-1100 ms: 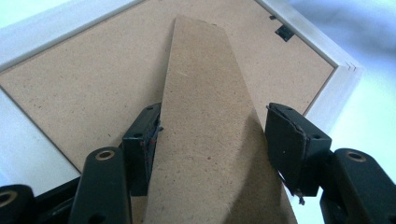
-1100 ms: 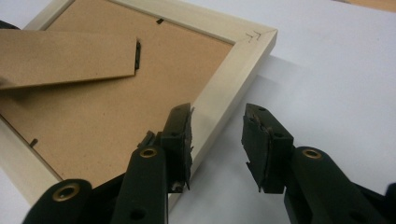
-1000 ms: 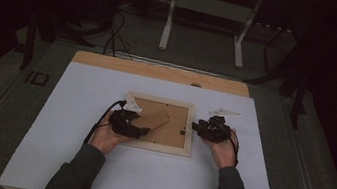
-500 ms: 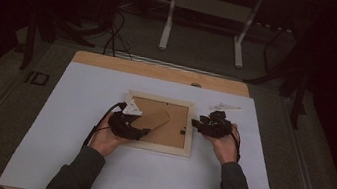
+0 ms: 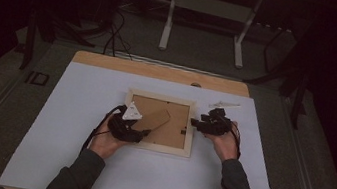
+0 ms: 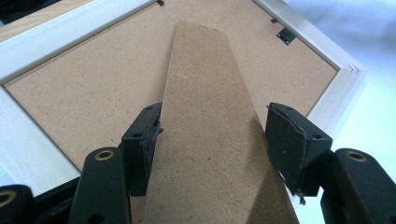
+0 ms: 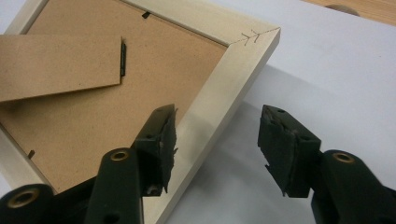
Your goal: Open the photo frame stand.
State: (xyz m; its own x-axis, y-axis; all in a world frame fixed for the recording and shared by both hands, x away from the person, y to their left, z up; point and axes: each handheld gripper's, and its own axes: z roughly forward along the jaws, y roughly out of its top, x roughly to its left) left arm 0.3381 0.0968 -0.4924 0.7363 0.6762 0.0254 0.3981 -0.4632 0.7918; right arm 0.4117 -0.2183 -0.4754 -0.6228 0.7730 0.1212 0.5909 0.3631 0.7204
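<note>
Lay face down on the white sheet [image 5: 78,111] over the table [image 5: 160,71]: a pale wooden picture frame [image 5: 154,148], brown backing board [image 6: 84,88] upward, near the middle between both hands. Straddled the frame's cardboard stand [image 6: 210,140] with the left gripper [image 6: 212,140], one pad touching its edge and the other just off it, so no firm clamp could be told. Stood released and had just been widening, the right gripper [image 7: 217,140], one jaw over the frame's right rail [image 7: 210,107] and the other over bare sheet.
</note>
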